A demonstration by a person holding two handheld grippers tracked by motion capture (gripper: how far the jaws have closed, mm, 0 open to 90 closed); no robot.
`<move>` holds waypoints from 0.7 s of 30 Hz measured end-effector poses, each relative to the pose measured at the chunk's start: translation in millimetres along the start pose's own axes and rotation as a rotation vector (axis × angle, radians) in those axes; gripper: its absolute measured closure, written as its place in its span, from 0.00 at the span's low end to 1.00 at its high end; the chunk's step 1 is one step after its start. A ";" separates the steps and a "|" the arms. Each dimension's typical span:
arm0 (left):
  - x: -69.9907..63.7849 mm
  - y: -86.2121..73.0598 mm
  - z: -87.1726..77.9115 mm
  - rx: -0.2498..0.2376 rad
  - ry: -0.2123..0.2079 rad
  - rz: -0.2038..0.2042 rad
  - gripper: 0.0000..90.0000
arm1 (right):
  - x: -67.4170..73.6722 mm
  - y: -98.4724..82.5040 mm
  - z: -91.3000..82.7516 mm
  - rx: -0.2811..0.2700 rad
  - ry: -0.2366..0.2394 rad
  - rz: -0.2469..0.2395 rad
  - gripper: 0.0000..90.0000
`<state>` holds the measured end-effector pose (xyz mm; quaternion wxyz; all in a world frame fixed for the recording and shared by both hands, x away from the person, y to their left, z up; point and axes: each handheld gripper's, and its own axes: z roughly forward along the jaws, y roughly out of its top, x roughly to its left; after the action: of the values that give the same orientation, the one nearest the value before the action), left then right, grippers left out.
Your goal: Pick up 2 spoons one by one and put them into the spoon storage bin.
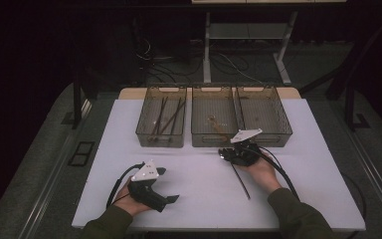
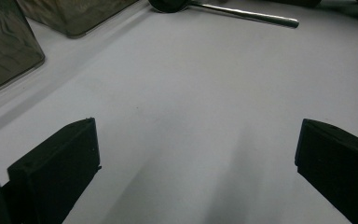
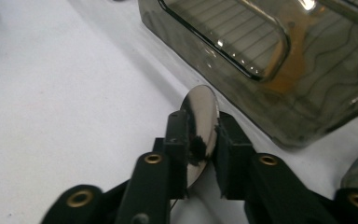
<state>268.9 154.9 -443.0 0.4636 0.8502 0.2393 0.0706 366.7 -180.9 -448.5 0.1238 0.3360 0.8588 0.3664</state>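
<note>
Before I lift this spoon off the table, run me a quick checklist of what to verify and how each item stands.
1. right gripper shut on the spoon bowl: ok, pads press both sides.
2. Grip placement: not ok, it holds the bowl's edge and the long handle trails on the table, so it may swing.
3. Space to the middle bin: ok, the bin stands just behind the spoon.
4. left gripper out of the way: ok, open, nothing between its jaws.
5. Which bin takes spoons: cannot tell.

Three bins [image 1: 214,117] block far side; near tabletop [image 1: 199,184] is free.
</note>
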 end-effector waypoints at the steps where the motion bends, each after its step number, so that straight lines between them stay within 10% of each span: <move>1: 0.0 0.0 -0.1 0.000 0.000 0.001 0.00 | 0.5 0.4 -0.1 -0.003 0.004 0.000 0.90; 21: -0.1 0.0 -0.2 -0.003 -0.001 -0.002 0.00 | 0.4 3.3 -5.7 -0.016 0.031 0.024 0.97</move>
<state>268.8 155.0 -442.8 0.4650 0.8494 0.2397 0.0699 365.4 -182.0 -442.2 0.1088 0.3398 0.8535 0.3798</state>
